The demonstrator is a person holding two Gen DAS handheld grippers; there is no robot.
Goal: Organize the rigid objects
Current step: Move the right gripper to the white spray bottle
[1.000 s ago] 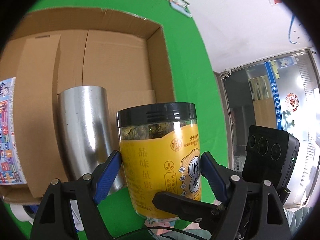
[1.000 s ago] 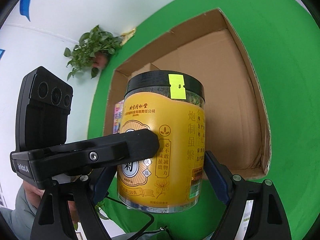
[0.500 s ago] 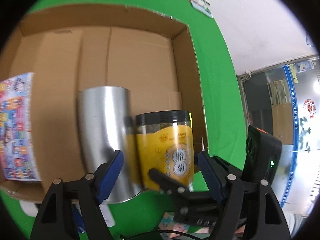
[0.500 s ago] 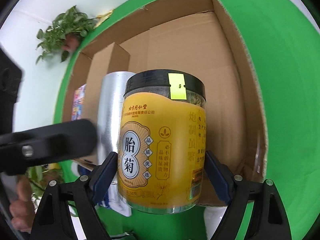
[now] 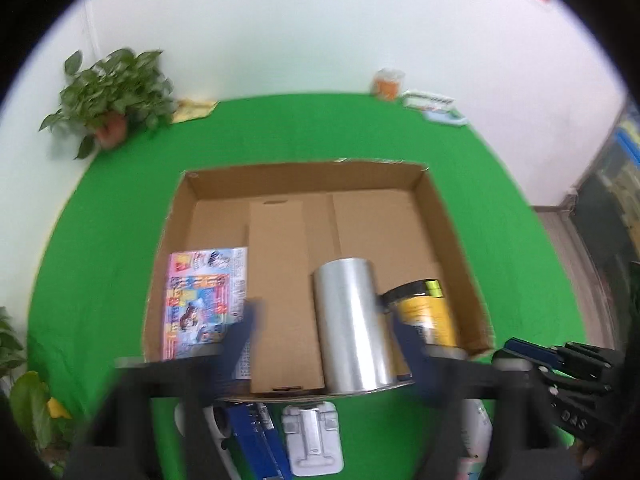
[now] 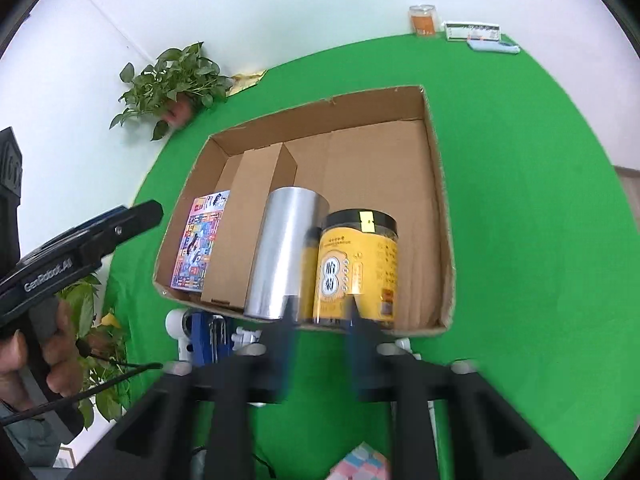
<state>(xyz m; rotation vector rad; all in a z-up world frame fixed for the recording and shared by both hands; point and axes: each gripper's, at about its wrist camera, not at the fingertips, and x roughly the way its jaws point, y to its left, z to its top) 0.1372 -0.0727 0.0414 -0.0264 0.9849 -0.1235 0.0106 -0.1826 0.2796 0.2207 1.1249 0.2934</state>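
Green cloth (image 6: 520, 208) covers the table, and the open cardboard box (image 6: 440, 184) sits at its middle, the landmark for everything else. Inside the box, against its near wall, four things stand in a row. At the left end is a colourful printed packet (image 6: 198, 246), its writing too small to read. Next comes a plain cardboard insert (image 6: 244, 216), then an upright silver cylinder (image 6: 286, 254). Touching the cylinder on its right is the yellow jar (image 6: 358, 268) with a black lid, a yellow sticker on the lid rim and large Chinese characters on its label.

Beyond the box's far left corner stands a potted plant (image 6: 176, 84). Beyond its far right corner are a small orange jar (image 6: 423, 20) and a flat white carton (image 6: 472, 31).

Nearer than the box, the right gripper (image 6: 322, 344) hangs above the cloth, its jaws having just snapped fully together with nothing between them. The left gripper (image 5: 324, 344), blurred, has jaws narrowing, part open and empty; its side reads "GenRobot.AI". A pastel cube (image 6: 360, 462) lies nearest.
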